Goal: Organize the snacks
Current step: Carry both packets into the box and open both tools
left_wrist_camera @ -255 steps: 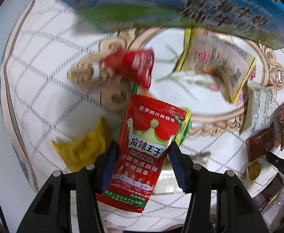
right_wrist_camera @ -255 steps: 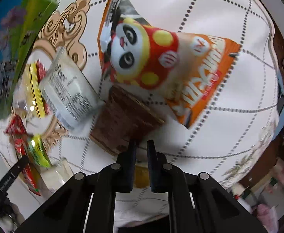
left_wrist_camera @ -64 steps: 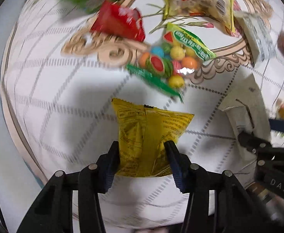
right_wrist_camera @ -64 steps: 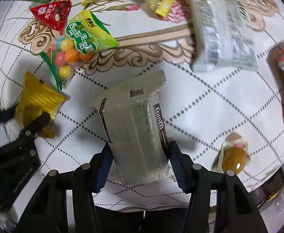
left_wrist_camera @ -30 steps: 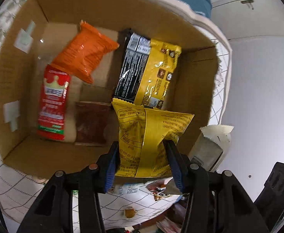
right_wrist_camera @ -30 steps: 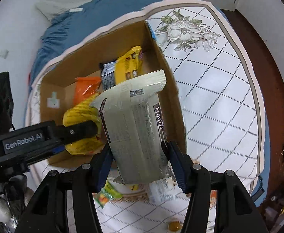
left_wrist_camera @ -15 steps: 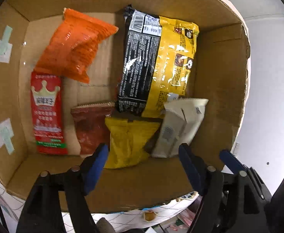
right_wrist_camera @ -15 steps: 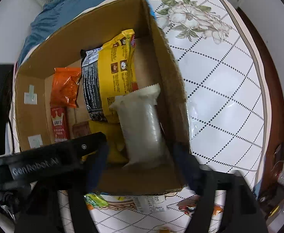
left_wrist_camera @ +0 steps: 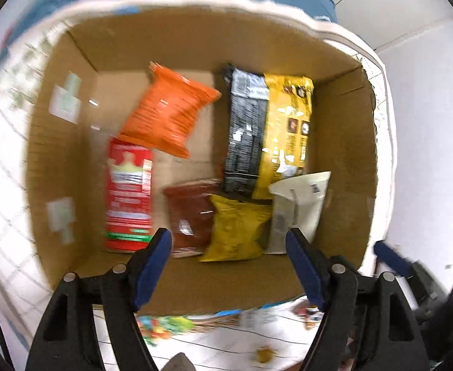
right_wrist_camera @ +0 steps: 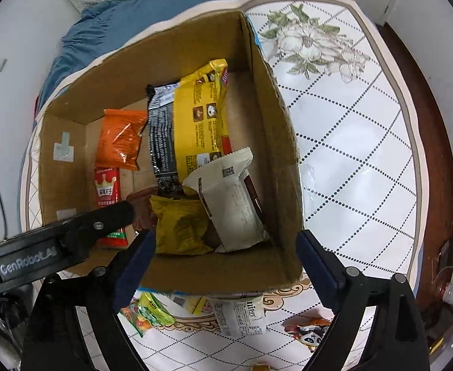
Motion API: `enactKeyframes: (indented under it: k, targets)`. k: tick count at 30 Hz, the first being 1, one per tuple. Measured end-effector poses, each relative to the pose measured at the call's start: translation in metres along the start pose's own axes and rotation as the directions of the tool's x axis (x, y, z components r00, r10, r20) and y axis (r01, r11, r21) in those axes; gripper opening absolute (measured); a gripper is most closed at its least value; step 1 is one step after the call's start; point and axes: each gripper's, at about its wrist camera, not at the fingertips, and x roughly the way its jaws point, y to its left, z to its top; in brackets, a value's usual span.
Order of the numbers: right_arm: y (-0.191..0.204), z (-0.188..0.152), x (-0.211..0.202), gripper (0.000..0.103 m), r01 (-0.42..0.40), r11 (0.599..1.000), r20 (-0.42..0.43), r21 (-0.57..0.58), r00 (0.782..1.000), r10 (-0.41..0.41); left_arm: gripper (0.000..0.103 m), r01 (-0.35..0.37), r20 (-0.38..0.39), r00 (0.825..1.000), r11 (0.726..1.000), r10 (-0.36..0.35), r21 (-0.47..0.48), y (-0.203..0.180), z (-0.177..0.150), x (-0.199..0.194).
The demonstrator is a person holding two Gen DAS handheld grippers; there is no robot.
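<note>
Both grippers, left gripper [left_wrist_camera: 228, 241] and right gripper [right_wrist_camera: 226, 244], hang over the cardboard box's [right_wrist_camera: 275, 142] near rim, jaws spread wide, holding nothing. Inside, the yellow packet [left_wrist_camera: 237, 228] and white packet [right_wrist_camera: 229, 198] lie against the near wall, touching. Bare floor shows between the orange bag [left_wrist_camera: 169, 113] and black-yellow pack [left_wrist_camera: 268, 130]. Other snacks lie on the desk [right_wrist_camera: 350, 160].

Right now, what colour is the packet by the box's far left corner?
Orange packet, clearest in the right wrist view, inside the box.

A white lattice-patterned tablecloth [right_wrist_camera: 350, 160] with a flower print covers the table; blue bedding [right_wrist_camera: 152, 12] lies at twelve o'clock, white walls [left_wrist_camera: 427, 130] beyond.
</note>
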Motion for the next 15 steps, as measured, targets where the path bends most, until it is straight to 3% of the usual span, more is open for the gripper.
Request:
enactKeyframes:
  k: [5, 10, 15]
  targets:
    - [0.009, -0.020, -0.019, 0.095, 0.003, 0.999, 0.059, -0.037, 0.998, -0.001, 0.082, -0.098, 0.134, 0.987, 0.995, 0.095, 0.016, 0.014, -0.023, -0.034]
    - [0.014, -0.044, -0.051, 0.095, 0.024, 0.999, 0.155, -0.043, 0.988, -0.017, 0.085, -0.214, 0.276, 0.940, 0.976, 0.199, 0.027, 0.020, -0.057, -0.059]
    - [0.023, -0.064, -0.080, 0.095, 0.024, 0.998, 0.227, -0.062, 0.974, -0.010, 0.085, -0.255, 0.370, 0.898, 0.967, 0.239, -0.004, 0.022, -0.084, -0.088]
